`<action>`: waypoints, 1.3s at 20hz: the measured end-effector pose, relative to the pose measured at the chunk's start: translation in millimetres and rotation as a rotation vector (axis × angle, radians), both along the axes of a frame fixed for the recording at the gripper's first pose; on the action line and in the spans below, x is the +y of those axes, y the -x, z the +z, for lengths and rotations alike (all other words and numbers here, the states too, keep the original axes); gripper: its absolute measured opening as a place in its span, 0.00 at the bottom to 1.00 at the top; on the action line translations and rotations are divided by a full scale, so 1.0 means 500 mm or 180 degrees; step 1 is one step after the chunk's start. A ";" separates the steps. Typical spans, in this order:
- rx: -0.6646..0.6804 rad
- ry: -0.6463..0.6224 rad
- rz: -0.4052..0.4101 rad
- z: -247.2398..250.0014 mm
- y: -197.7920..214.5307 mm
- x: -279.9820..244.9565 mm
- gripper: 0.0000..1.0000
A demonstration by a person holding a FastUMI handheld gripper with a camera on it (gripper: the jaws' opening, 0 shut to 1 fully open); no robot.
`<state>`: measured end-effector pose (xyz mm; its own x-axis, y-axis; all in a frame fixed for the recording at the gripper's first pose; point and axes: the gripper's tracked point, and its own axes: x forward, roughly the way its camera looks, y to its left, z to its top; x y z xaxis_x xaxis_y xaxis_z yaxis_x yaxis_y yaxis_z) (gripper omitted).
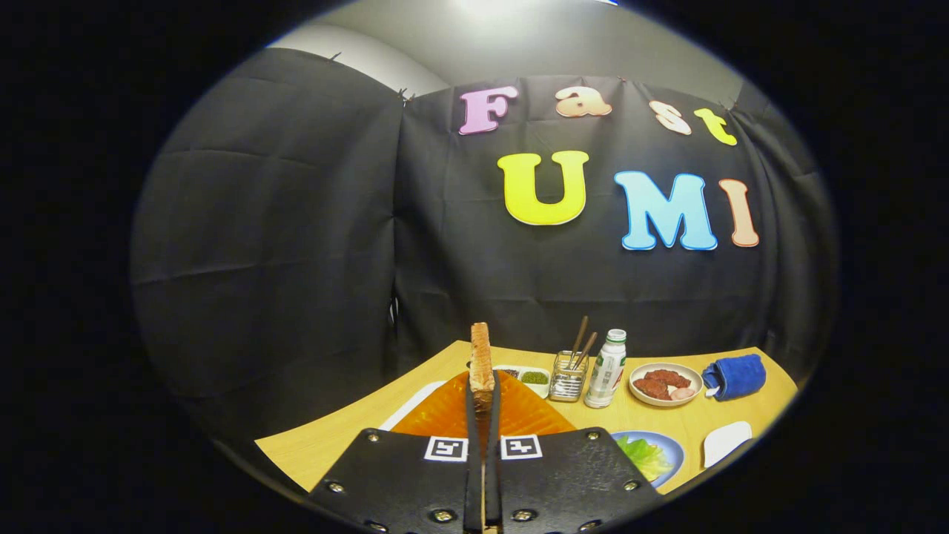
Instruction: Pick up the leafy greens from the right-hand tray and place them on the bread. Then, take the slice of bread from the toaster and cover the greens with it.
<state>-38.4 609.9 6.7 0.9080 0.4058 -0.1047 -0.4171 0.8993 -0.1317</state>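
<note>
My gripper is shut on a slice of toasted bread, which stands upright and edge-on between the two fingers and sticks up past their tips. Below and just beyond the fingers lies an orange tray on the wooden table. To the right of the fingers, leafy greens lie on a blue plate.
Beyond the orange tray are a small white divided dish, a glass holding chopsticks, a white bottle, a bowl of reddish meat pieces and a rolled blue cloth. A white dish sits near the table's right edge.
</note>
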 end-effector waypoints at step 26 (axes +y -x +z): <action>0.0453 -0.0091 -0.0707 -0.214 -0.078 -0.356 0.02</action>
